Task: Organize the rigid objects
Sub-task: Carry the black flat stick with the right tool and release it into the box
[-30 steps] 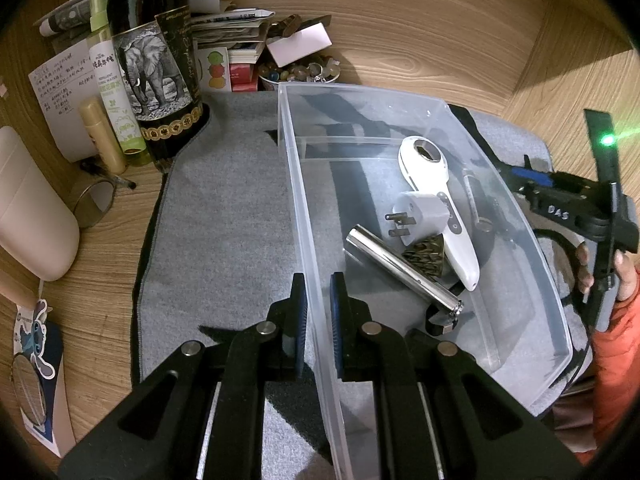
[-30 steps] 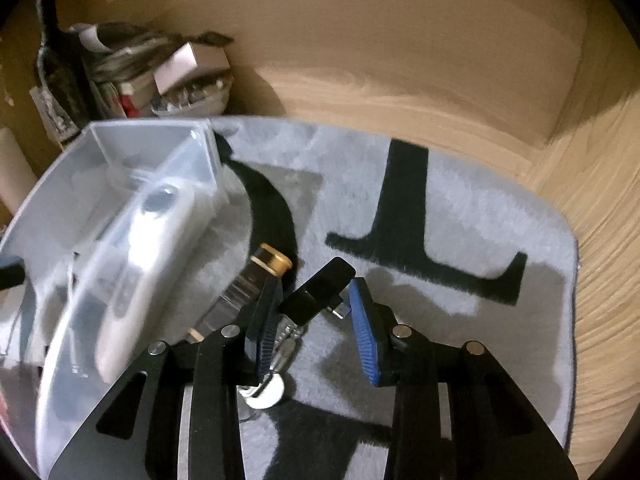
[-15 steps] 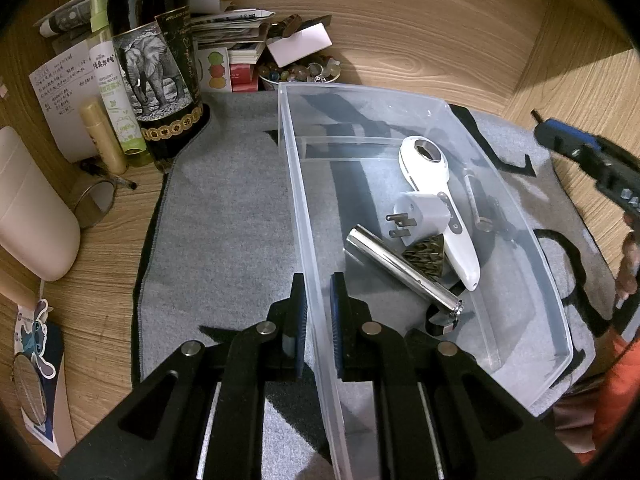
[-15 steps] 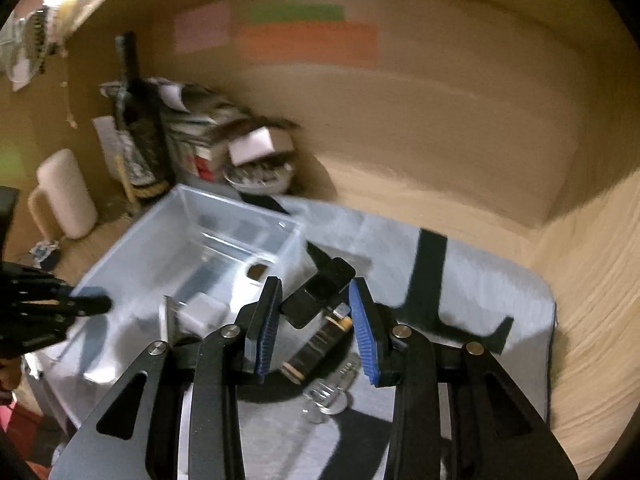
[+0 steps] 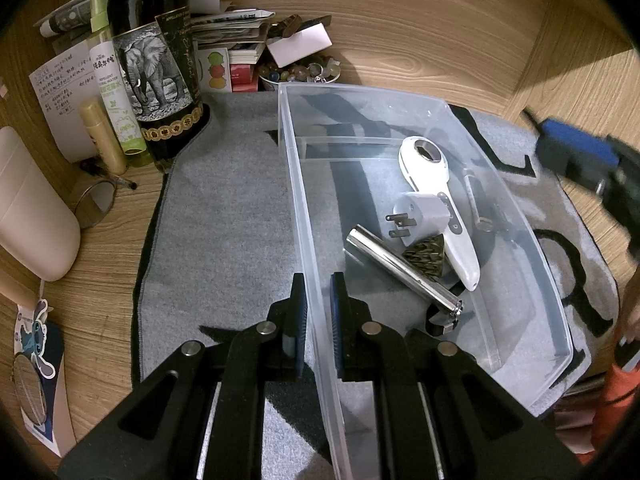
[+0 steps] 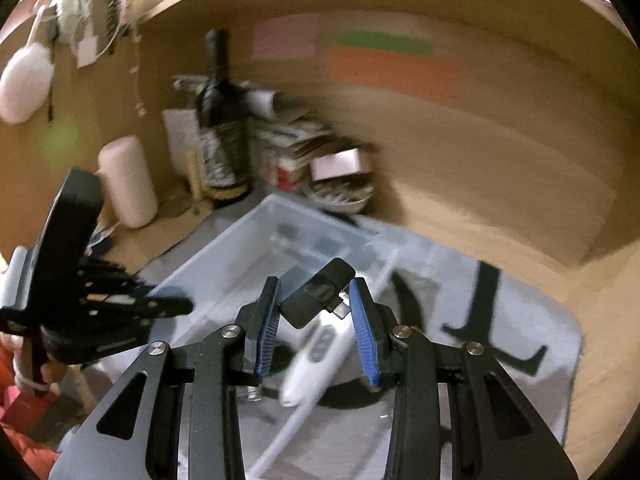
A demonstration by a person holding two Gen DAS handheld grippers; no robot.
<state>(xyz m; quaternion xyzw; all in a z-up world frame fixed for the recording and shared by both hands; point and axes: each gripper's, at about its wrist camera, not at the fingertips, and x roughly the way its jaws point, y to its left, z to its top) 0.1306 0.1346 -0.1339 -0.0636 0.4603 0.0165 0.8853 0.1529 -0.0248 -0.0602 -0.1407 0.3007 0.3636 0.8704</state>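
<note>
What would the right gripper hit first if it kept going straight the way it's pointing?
Probably the clear bin: the right gripper, holding a black adapter, points down over it, toward the white handheld device inside. Depth is unclear through the blur.

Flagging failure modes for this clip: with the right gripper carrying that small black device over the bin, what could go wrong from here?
1. The small black device sits skewed between the right gripper fingers, held near its corners; it may twist loose.
2. Released here, it could land on the white handheld device or metal cylinder.
3. The left gripper pinches the clear bin wall; a pull could tilt it.
</note>
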